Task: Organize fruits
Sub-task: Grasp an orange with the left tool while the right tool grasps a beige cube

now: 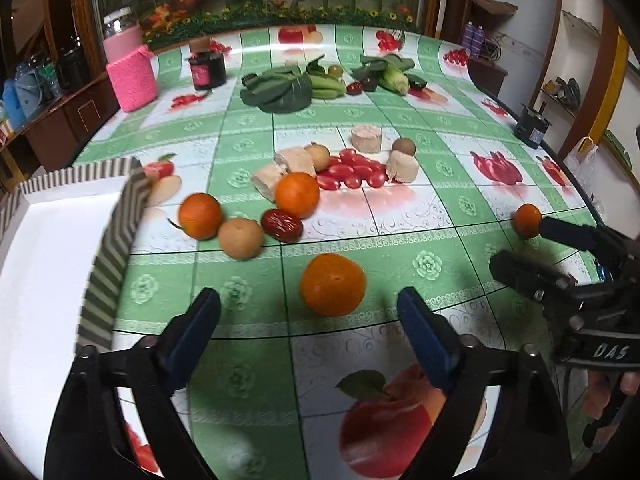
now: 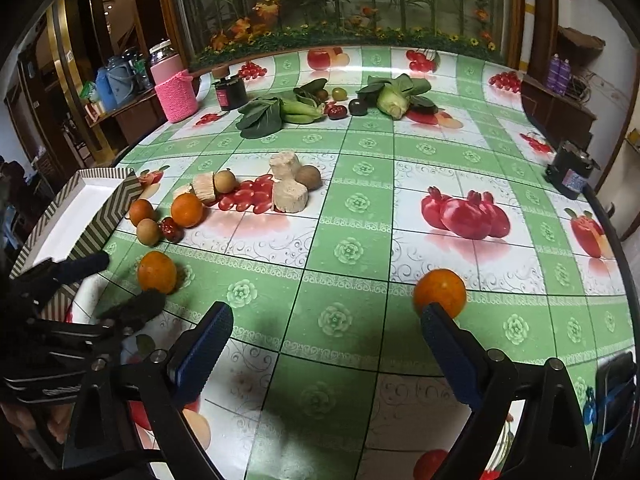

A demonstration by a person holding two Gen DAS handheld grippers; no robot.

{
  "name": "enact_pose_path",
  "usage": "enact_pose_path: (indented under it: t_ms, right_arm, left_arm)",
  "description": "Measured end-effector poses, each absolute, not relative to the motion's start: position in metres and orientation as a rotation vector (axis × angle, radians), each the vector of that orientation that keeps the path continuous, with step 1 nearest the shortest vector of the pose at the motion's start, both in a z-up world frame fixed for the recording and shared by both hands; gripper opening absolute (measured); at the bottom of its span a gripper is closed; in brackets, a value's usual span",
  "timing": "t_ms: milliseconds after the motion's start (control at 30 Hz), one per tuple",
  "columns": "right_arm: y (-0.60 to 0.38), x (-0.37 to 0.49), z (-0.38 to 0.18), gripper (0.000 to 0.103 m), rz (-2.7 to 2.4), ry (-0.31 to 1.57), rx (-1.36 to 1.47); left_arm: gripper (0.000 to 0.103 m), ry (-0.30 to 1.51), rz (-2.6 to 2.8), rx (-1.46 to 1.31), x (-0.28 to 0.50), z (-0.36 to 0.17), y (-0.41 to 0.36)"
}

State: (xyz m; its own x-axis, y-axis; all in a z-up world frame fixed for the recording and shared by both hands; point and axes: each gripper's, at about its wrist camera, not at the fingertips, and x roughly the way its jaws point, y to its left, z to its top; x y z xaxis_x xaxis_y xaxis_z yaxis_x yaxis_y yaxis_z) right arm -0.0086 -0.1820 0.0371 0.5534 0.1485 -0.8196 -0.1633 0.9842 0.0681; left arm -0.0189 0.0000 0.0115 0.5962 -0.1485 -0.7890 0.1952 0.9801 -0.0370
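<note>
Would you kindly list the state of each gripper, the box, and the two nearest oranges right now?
left gripper: open, fingers either side of an orange, not touching it.
right gripper: open, holding nothing.
near orange: loose on the tablecloth, ungripped.
lone orange: on the tablecloth just beyond the right gripper's right finger; contact unclear.
striped box: open-topped; visible part of the white interior empty.

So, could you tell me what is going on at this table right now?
A person is sorting fruit with two handheld grippers. The left gripper is open, lined up with an orange lying just ahead of its fingers. The right gripper is open too, one finger beside a lone orange. Neither holds anything yet. The striped box at the left looks empty, and more fruit waits mid-table.
</note>
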Motion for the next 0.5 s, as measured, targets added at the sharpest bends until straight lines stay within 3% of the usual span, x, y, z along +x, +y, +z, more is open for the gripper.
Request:
enact_pose_path:
  t_ms: [500]
  right_arm:
    - [-0.151, 0.080, 0.021, 0.068, 0.280, 1.017, -0.023]
  left_arm:
    - [0.083, 0.961, -0.186, 0.066, -0.011, 0.000, -0.005]
